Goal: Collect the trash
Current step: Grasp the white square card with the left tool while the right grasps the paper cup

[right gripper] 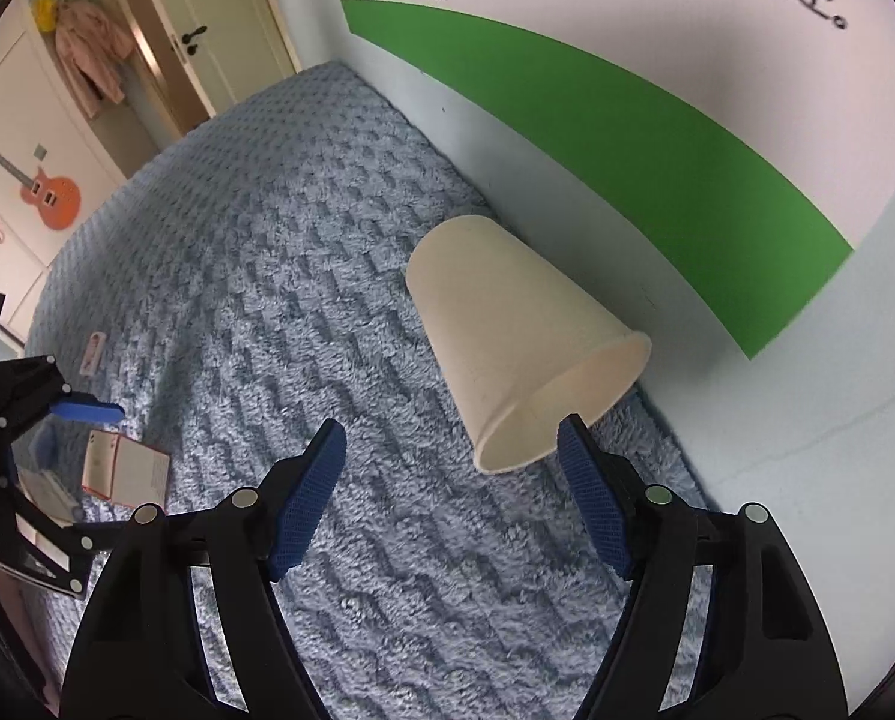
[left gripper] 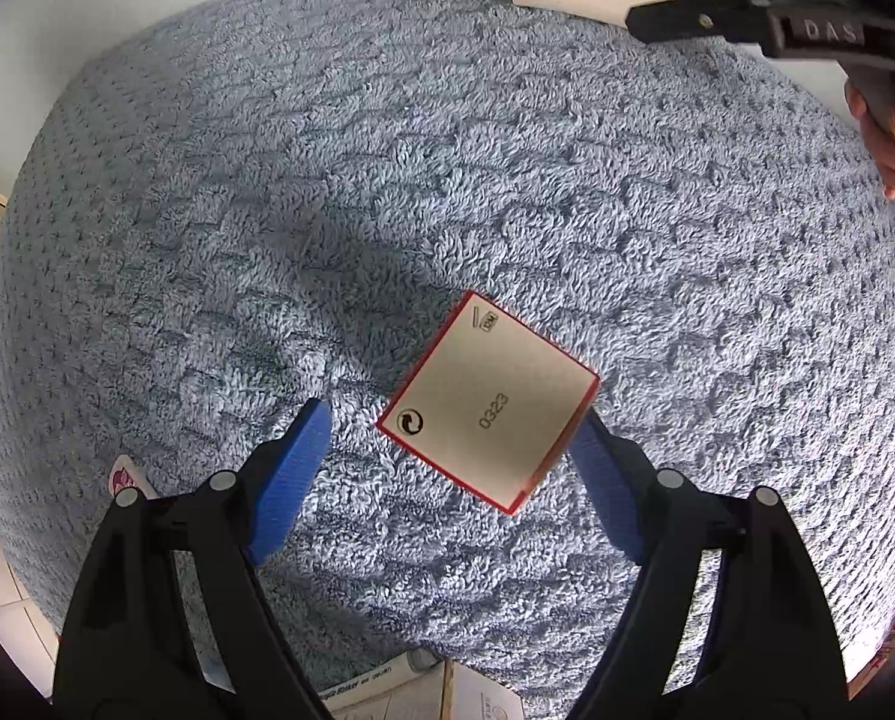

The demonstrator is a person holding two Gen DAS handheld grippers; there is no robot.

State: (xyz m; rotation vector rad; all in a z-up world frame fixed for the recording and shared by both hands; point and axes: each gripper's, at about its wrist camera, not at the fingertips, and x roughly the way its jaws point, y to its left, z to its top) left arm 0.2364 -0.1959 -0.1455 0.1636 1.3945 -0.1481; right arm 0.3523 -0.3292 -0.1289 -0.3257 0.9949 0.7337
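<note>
Blue terry blanket [left gripper: 447, 180] carries a red-edged small box [left gripper: 488, 402] between the left gripper's [left gripper: 453, 438] spread jaws. The right gripper [right gripper: 450, 450], also spread, hovers at the tipped paper cup's [right gripper: 519, 336] rim.

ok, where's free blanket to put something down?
Widest bare stretch: the blue blanket running from the paper cup toward the door. Also bare between cup and small red-edged box. Crowded: cup by the wall and around the box.
</note>
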